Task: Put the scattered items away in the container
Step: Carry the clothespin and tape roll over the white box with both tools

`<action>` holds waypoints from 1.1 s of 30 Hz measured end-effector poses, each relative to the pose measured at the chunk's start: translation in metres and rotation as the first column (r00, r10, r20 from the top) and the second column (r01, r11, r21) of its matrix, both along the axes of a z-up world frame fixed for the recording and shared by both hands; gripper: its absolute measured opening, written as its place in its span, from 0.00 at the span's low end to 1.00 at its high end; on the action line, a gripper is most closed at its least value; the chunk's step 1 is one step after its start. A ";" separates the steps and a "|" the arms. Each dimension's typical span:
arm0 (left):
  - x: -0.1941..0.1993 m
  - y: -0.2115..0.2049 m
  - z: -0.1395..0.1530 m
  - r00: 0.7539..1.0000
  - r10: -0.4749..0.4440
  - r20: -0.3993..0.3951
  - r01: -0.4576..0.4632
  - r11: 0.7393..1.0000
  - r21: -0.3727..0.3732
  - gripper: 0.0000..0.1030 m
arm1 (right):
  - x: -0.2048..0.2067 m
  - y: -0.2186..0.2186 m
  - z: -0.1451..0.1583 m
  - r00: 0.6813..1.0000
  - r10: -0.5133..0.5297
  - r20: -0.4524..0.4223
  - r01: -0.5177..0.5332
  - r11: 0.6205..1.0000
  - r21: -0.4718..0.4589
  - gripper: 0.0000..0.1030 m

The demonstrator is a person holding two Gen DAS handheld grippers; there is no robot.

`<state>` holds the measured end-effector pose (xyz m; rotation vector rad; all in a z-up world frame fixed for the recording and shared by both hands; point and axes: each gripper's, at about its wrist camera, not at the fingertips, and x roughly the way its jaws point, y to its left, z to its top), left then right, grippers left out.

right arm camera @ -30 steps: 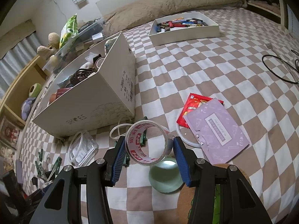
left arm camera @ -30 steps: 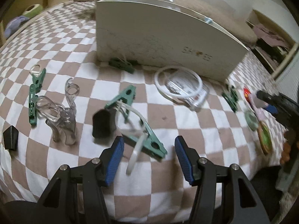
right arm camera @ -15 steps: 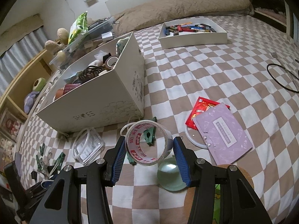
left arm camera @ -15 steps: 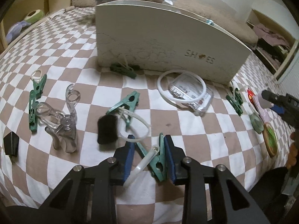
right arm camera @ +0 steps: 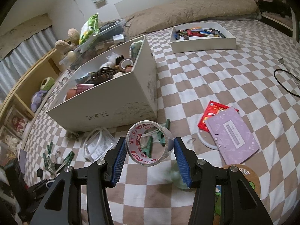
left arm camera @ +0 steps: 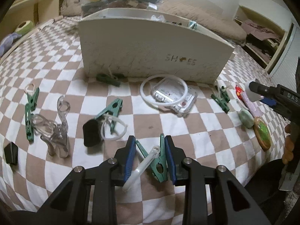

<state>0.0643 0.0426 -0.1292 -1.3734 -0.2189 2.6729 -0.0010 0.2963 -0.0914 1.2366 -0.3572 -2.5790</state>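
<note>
My left gripper [left arm camera: 150,154] is shut on a green clothespin [left arm camera: 160,162] low over the checkered bedspread; its blue pads press both sides of the pin. A white plastic loop [left arm camera: 142,166] hangs from it. The white shoe box [left arm camera: 150,52] stands behind, filled with odds and ends. In the right wrist view my right gripper [right arm camera: 149,146] is shut on a clear roll of tape [right arm camera: 148,142] with red print, held above the bed in front of the box [right arm camera: 105,112]. That gripper and tape [left arm camera: 252,91] also show at the left view's right edge.
Loose on the bed lie more green clothespins [left arm camera: 110,108], clear plastic hooks [left arm camera: 54,129], a black piece [left arm camera: 91,132], a white ring on a clear packet [left arm camera: 168,95], a green disc [left arm camera: 246,118] and a coaster [left arm camera: 262,133]. A purple booklet [right arm camera: 232,133], red packet [right arm camera: 211,112] and shallow tray [right arm camera: 202,43] lie right.
My left gripper's jaws closed from wide apart onto the green clothespin and lifted it slightly. The right gripper kept its hold on the tape roll and barely moved.
</note>
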 end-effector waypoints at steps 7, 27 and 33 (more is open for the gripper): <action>-0.004 0.003 0.022 0.998 -0.027 -0.057 0.028 0.999 0.019 0.30 | 0.007 -0.009 0.013 0.999 0.024 -0.034 -0.024 1.000 -0.008 0.50; -0.061 -0.014 0.126 0.963 -0.012 -0.269 0.041 0.994 0.103 0.30 | -0.015 -0.028 0.075 0.979 0.048 -0.200 -0.048 0.999 0.003 0.50; -0.079 -0.008 0.155 0.945 -0.036 -0.324 0.070 0.993 0.091 0.30 | -0.030 -0.030 0.096 0.968 0.047 -0.245 -0.049 0.999 -0.002 0.50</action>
